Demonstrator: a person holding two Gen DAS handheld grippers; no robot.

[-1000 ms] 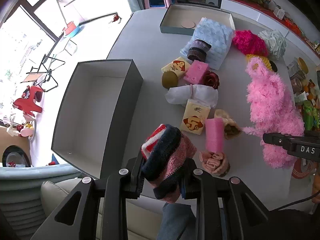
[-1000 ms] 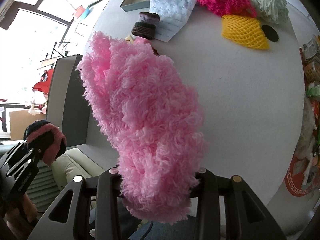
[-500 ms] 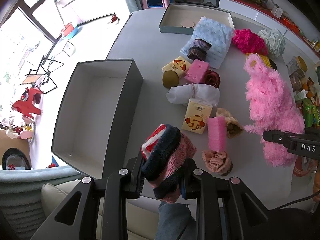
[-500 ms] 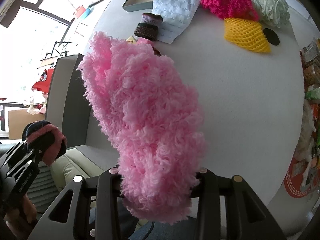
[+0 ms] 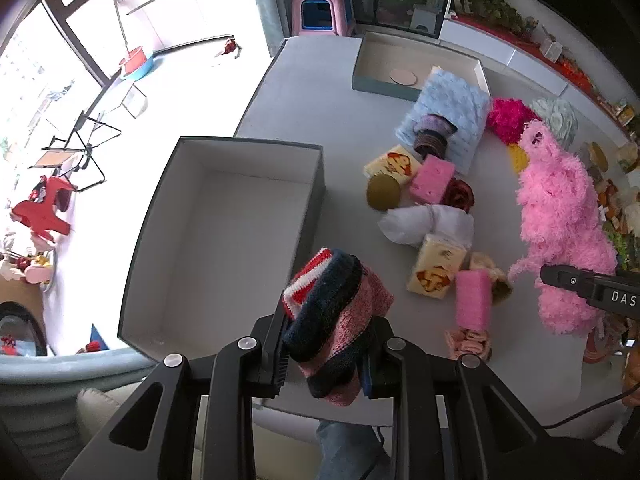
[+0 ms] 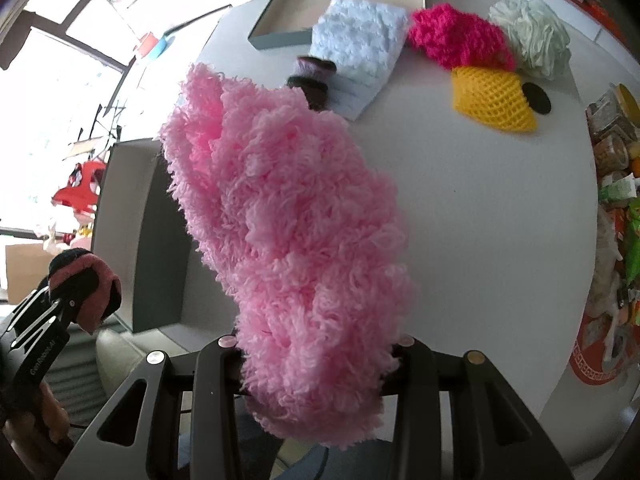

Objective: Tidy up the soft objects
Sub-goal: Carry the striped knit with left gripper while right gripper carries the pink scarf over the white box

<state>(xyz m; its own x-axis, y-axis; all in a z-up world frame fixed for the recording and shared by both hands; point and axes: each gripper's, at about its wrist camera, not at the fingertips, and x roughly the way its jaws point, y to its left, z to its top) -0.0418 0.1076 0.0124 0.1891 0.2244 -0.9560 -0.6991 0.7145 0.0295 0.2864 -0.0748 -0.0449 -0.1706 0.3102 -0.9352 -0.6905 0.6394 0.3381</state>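
From the left wrist view we see the left hand-held gripper (image 5: 326, 344) pinching a rolled knitted piece in pink, navy and red-and-white stripes (image 5: 334, 320), held above the near edge of the grey tabletop (image 5: 304, 92) just beside the large open grey box with a pale interior (image 5: 224, 240). Only this view shows the cluster lying on the tabletop: a pink sponge block (image 5: 432, 180), a white cloth bundle (image 5: 428, 222), two cream printed packets (image 5: 436, 266) and a pink roll (image 5: 474, 298). The right wrist view hides that cluster behind the long fluffy pink yarn piece (image 6: 296, 248), which the right hand-held gripper (image 6: 316, 356) clamps at its lower end; the shaggy loops hang out in front, over the tabletop. That view alone gives us clearly a yellow foam net (image 6: 492, 98), a magenta fluffy tuft (image 6: 456, 40), a pale green puff (image 6: 532, 38) and a light blue dimpled cloth (image 6: 360, 48) near the shallow tray (image 6: 280, 20).
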